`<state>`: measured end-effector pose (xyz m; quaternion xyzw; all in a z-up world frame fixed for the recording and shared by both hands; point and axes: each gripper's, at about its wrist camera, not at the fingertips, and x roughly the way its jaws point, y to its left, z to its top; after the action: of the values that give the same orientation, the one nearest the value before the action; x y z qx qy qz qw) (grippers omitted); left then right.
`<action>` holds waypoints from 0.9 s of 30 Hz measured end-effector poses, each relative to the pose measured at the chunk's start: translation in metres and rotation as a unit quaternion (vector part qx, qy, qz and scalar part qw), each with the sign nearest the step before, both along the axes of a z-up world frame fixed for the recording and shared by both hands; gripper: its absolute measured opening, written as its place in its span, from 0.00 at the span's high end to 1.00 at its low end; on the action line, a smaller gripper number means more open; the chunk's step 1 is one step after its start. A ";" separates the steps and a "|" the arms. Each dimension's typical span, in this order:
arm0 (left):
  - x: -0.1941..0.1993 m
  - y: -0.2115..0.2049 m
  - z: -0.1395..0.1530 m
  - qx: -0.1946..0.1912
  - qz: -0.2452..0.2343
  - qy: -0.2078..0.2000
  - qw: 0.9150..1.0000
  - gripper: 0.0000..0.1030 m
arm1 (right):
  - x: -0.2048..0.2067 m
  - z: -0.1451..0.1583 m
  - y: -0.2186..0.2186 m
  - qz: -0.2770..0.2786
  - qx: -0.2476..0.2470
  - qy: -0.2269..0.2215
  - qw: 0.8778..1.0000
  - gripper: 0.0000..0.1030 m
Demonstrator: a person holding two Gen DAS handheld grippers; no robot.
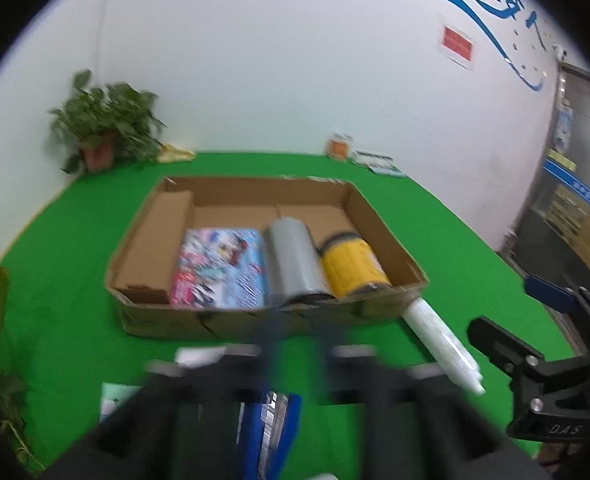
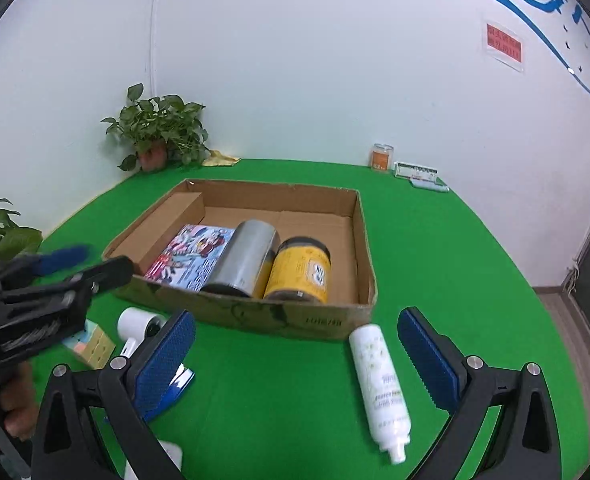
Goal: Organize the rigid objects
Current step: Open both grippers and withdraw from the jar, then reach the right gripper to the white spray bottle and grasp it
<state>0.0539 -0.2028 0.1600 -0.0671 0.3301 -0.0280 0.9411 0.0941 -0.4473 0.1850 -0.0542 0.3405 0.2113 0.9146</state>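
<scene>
Item: white spray bottle (image 2: pixel 379 384), lying on its side on the green table (image 2: pixel 435 264), just outside the near wall of the cardboard box (image 2: pixel 295 320), close to that wall's right corner, nozzle end pointing toward the table's near edge.
Look: slim white cylinder, faint pale-green print, narrow neck and small cap at the near end.
Handling (judged): stiff plastic, probably light; smooth and round, so likely to roll or slip if pinched off-centre.
Where to hold (judged): across the mid-body, pads square to the long axis; avoid the thin neck.
Box contents: colourful flat carton (image 2: pixel 193 258), silver can (image 2: pixel 247 258), yellow jar (image 2: pixel 301 270), side by side against the near wall; the far half is bare.
Right gripper (image 2: pixel 295 360): fingers spread wide apart, holding nothing, the bottle lying between them on the table below.
Left gripper (image 1: pixel 295 344): blurred; jaws together, nothing seen between them.
Other loose items: white hair dryer (image 2: pixel 139 324) and pastel cube (image 2: pixel 91 344) near the box's near-left corner.
</scene>
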 end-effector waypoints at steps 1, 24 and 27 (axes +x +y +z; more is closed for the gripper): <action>-0.003 -0.002 -0.001 -0.010 -0.003 -0.001 1.000 0.96 | -0.002 -0.001 -0.003 0.001 0.002 0.000 1.000 0.02; 0.010 -0.010 -0.061 -0.067 0.009 0.077 0.995 0.01 | 0.050 -0.126 -0.117 0.013 0.046 0.176 0.983 0.13; 0.016 -0.020 -0.071 -0.088 -0.011 0.099 0.991 0.01 | 0.058 -0.146 -0.118 0.010 0.038 0.198 0.979 0.17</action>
<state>0.0695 -0.2231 0.0887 -0.1486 0.4189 -0.0609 0.8937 0.1521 -0.5655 0.0387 0.0204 0.5056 0.2396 0.8286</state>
